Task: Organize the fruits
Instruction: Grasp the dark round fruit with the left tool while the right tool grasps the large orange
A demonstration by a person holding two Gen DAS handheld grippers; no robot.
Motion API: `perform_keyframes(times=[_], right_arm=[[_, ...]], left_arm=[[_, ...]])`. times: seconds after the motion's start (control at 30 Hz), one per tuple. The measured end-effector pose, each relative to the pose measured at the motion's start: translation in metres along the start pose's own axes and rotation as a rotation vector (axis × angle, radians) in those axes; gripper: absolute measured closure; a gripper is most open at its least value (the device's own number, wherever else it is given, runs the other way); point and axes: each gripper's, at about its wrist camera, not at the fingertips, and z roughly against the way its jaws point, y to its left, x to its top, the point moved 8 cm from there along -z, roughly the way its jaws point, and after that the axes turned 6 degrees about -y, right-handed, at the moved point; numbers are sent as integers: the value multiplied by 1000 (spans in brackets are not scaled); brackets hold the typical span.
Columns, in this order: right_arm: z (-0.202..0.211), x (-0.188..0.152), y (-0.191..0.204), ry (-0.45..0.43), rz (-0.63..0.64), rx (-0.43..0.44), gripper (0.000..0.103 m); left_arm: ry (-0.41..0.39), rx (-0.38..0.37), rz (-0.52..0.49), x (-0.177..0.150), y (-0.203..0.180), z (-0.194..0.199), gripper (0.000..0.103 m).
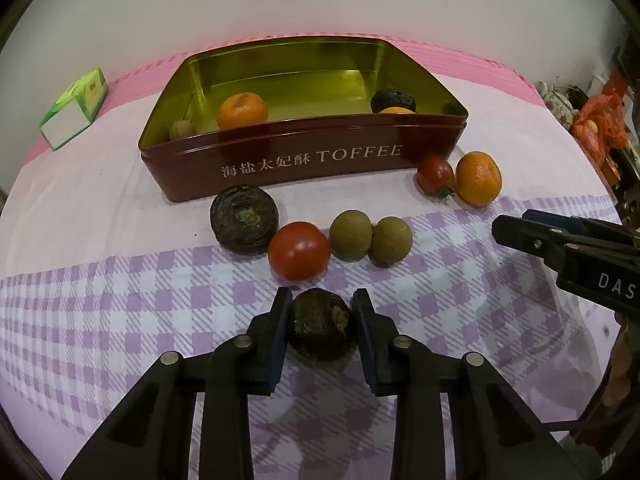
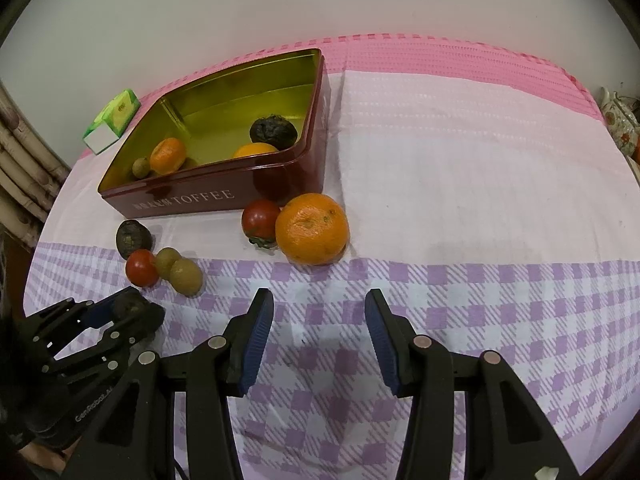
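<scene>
A red TOFFEE tin with a gold inside stands on the cloth and holds an orange, a dark fruit, a small brown fruit and part of another orange. My left gripper has its jaws around a dark round fruit lying on the cloth; the left pad touches it, and a small gap shows at the right pad. My right gripper is open and empty, just short of an orange and a tomato.
In front of the tin lie another dark fruit, a tomato and two brown fruits. A green and white box sits at the far left. A wall runs behind the table. Clutter stands off the right edge.
</scene>
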Motion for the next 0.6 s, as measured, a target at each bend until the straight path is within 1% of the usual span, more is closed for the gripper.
perform_keyframes(times=[0.3,0.6], right_arm=[[-4,1,3,5,12,-5,56],[-13,8,8,10,39,-15,56]], left_arm=[[-3,11,9,1,6,2,71],[-8,27,32,2,23,1,71]])
